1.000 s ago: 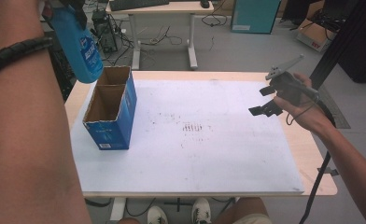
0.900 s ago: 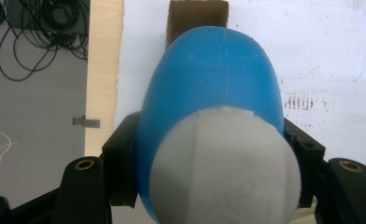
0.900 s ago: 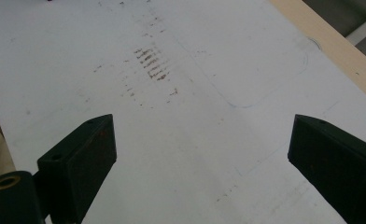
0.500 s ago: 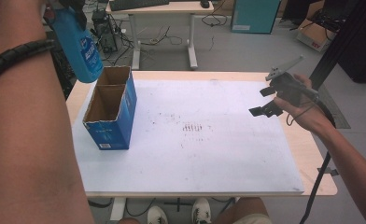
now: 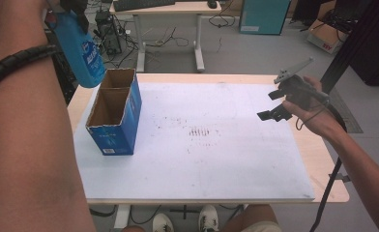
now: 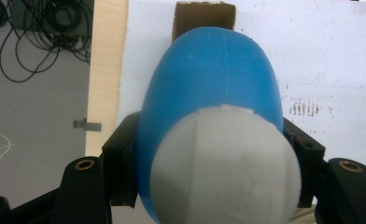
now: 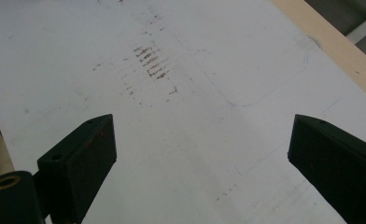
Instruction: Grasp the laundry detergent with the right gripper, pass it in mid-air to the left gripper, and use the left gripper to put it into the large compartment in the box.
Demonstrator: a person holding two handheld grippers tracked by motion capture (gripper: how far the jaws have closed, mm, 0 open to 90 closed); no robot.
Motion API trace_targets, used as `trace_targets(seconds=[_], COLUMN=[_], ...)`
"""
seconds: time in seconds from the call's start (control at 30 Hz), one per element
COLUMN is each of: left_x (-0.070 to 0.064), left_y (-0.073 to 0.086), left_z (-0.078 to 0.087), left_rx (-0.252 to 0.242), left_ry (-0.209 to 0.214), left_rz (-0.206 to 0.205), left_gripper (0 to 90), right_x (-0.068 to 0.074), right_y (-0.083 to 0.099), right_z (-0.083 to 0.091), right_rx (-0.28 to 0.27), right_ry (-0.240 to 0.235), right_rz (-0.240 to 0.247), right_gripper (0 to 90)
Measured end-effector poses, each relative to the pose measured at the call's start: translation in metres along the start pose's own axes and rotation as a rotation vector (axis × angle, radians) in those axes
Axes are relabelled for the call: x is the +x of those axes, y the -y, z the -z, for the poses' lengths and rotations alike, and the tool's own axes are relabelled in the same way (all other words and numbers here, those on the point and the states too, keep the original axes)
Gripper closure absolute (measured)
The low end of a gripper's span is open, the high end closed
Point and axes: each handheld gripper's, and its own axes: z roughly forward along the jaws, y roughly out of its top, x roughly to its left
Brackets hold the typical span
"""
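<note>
Nothing moved: left tongs (image 6: 209, 186) clamp blue bottle (image 5: 79, 48) above cardboard box (image 5: 114, 113); right tongs (image 7: 200, 163) apart, empty.

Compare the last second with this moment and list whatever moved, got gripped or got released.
Nothing visibly changed. The left gripper still holds the blue bottle up above the open cardboard box, and the right gripper still hovers open over the table's right side.

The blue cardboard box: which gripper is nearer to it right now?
Left. The left gripper, shut on the blue bottle, hangs above the blue cardboard box at its far end. The right gripper is open, far off near the table's right edge.
</note>
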Motion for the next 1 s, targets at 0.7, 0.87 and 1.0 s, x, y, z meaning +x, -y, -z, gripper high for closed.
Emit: trace_targets(seconds=[0.7, 0.87, 1.0], left_x=[0.003, 0.003, 0.003], left_y=[0.004, 0.006, 0.008], left_z=[-0.046, -0.064, -0.079], left_rx=[0.029, 0.044, 0.05], left_ry=[0.004, 0.008, 0.01], left_rz=[-0.003, -0.019, -0.025], left_gripper=[36.8, 36.8, 36.8], right_x=[0.003, 0.005, 0.005], right_y=[-0.001, 0.001, 0.002], right_z=[-0.006, -0.008, -0.008], right_rx=[0.005, 0.012, 0.014], right_ry=[0.01, 0.009, 0.009], right_rz=[-0.002, -0.003, -0.005], right_gripper=[7.7, 7.7, 7.8])
